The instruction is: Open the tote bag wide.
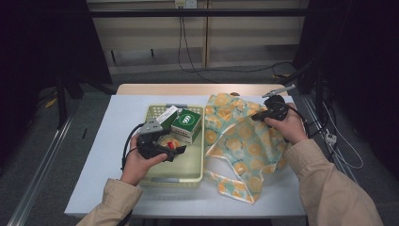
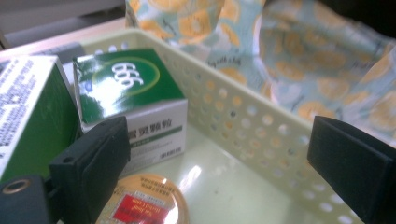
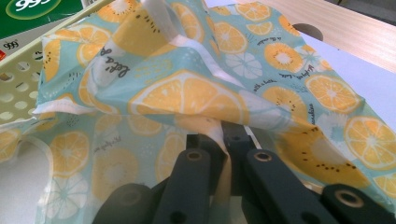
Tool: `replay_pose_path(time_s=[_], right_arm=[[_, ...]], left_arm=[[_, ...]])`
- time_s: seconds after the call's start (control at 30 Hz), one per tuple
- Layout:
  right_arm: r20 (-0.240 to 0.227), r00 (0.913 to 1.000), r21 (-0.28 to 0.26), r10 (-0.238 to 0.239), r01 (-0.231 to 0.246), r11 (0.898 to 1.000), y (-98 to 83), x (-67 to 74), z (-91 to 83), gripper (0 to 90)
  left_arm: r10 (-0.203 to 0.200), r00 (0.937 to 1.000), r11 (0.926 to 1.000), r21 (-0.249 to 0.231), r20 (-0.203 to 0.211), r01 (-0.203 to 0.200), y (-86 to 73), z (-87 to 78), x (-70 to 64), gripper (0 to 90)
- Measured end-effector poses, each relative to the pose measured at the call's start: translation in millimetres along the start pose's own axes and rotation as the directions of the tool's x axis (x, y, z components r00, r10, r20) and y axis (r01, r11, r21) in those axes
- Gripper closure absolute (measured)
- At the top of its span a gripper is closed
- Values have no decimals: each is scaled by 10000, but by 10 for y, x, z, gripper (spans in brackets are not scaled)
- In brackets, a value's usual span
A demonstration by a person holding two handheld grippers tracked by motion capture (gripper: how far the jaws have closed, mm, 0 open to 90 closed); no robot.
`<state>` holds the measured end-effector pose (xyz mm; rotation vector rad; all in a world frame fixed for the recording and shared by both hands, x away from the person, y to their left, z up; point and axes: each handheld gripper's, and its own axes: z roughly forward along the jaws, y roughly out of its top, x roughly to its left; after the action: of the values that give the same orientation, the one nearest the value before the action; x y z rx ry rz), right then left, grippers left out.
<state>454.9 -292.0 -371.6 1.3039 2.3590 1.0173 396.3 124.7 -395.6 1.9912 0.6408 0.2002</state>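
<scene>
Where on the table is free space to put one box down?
Free: the white table left of the basket, and the strip along the near edge. Inside the basket, the near right floor is bare. Crowded: the basket's far end, with two green boxes and a round tin; the fruit-print bag covers the right side.

Setting is looking like a lab or recording bay: a lone surface (image 1: 117, 141) under a pale sheet is standing between dark curtains (image 1: 42, 42), cables (image 1: 188, 52) are hanging down the bare back wall (image 1: 244, 37), metal floor rails (image 1: 42, 160) are running alongside.
</scene>
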Motion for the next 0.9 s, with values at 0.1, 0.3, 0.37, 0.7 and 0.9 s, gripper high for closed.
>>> replay_pose_path(time_s=[0.1,0.3,0.37,0.7,0.9], right_arm=[[-2,10000,8,-80,80,10000,-2,6,11,898],[1,9999,66,-112,112,9999,-3,22,13,898],[-42,9999,67,-156,157,9999,-4,25,16,898],[-138,9998,61,-172,173,9998,-12,31,18,898],[-193,9997,77,-178,180,9998,-18,23,8,898]], left_arm=[[-50,9999,9996,274,-93,53,-21,47,4,62],[-256,9988,9850,1697,-415,323,-84,213,116,63],[-372,9976,9804,1911,-592,479,-96,256,146,80],[145,9916,9552,2950,-1284,243,-134,399,210,114],[540,9902,9537,3006,-1286,-130,-172,421,231,110]])
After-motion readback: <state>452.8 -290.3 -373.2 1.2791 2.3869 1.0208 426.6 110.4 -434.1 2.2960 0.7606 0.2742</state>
